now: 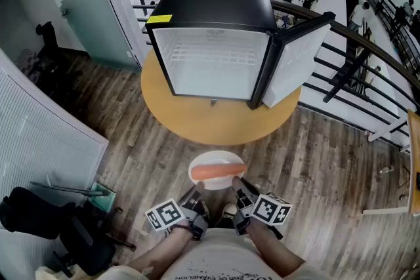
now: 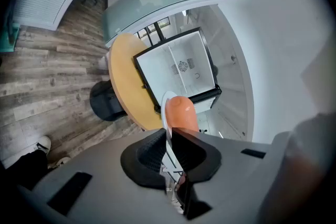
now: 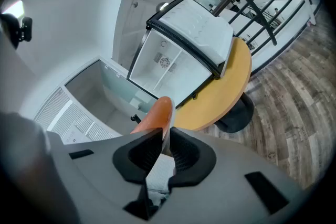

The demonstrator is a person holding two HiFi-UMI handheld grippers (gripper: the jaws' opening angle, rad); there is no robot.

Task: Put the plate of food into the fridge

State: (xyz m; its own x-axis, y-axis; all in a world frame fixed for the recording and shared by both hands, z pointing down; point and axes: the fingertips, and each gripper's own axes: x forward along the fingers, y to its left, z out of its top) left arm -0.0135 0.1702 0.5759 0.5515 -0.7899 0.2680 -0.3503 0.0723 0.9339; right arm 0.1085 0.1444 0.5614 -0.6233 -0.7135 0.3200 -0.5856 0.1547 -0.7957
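While the jaws of the left gripper pinch the plate rim at seven o'clock, those of the right gripper clamp it at five; plate stiff, probably breakable, held aloft short of the counter; orange food loose, liable to roll; open fridge at twelve.

Fridge: top glossy black, liner smooth white plastic. Table: matt tan wood-look top. Floor: grey-brown wood planks, visible grain, low sheen. Plate: glossy white, smooth. Sausage: smooth orange skin, slight sheen. Left gripper, right gripper: matt grey plastic shells, black ribbed pads. Railing at 2 o'clock: dark painted metal.
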